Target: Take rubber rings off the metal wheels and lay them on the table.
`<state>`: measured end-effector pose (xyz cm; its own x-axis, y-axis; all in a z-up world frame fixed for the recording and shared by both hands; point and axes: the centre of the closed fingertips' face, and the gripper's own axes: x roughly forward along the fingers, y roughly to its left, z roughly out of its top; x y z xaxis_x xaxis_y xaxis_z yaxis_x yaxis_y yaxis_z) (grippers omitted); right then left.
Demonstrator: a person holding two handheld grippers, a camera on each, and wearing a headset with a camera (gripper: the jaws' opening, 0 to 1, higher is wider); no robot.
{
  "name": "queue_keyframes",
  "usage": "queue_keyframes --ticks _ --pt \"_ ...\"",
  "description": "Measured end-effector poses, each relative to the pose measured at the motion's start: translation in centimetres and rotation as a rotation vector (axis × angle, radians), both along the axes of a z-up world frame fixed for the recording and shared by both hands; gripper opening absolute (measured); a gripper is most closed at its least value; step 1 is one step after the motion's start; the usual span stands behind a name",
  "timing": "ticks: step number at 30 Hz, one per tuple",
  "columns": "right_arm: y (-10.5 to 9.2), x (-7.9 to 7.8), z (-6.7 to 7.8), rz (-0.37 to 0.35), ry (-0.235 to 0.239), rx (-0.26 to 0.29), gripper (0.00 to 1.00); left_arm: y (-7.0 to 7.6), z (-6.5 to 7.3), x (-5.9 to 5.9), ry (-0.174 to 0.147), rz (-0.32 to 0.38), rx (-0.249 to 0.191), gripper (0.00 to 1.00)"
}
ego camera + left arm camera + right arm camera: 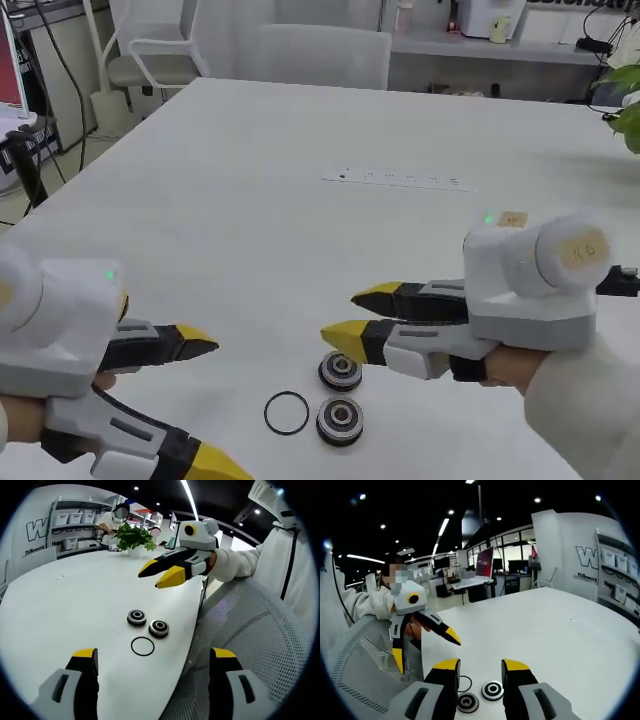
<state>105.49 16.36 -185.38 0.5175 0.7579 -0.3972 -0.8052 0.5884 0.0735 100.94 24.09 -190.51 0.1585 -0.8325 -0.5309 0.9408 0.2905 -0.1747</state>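
Note:
Two small metal wheels [340, 370] [340, 420] with dark rims lie flat near the table's front edge. One loose black rubber ring [287, 413] lies flat just left of the nearer wheel. My right gripper [350, 315] hovers open just above and behind the wheels, holding nothing. My left gripper [205, 405] is wide open to the left of the ring, also holding nothing. In the left gripper view the wheels [136, 617] [158, 627] and ring [142, 646] lie ahead of its jaws. In the right gripper view the wheels [493, 690] [468, 702] sit between its jaws.
A white power strip [398, 180] lies mid-table. White chairs [320, 55] stand at the far edge and a plant [625, 100] at the right. A mesh chair [240, 630] sits beside the table's near edge.

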Motion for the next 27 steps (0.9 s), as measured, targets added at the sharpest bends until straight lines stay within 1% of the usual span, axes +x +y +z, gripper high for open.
queue_keyframes --ticks 6,8,12,17,19,22,25,27 --pt "-0.8 0.0 -0.1 0.01 0.005 -0.004 0.41 0.0 -0.1 -0.1 0.003 -0.002 0.004 0.9" --pt "-1.0 -0.1 -0.1 0.021 -0.002 -0.009 0.43 0.0 -0.1 -0.1 0.003 -0.001 0.004 0.9" --pt "-1.4 -0.3 -0.3 0.036 0.006 0.002 0.49 0.0 -0.1 -0.1 0.003 -0.001 0.006 0.89" --pt "-2.0 -0.4 -0.9 0.04 0.035 0.004 0.48 0.0 0.0 -0.1 0.002 0.0 0.002 0.89" --pt "-2.0 -0.6 -1.1 0.043 0.038 0.004 0.48 0.0 0.0 -0.1 0.002 -0.001 0.0 0.89" --pt "-2.0 -0.8 -1.5 0.054 0.056 0.002 0.48 0.0 0.1 0.0 0.001 0.004 -0.003 0.88" --pt "-2.0 -1.1 -2.2 0.071 0.064 -0.025 0.48 -0.1 0.5 0.1 -0.002 0.011 -0.018 0.88" --pt "-2.0 -1.3 -2.7 0.081 0.078 -0.038 0.47 -0.1 0.6 0.1 -0.005 0.012 -0.024 0.87"
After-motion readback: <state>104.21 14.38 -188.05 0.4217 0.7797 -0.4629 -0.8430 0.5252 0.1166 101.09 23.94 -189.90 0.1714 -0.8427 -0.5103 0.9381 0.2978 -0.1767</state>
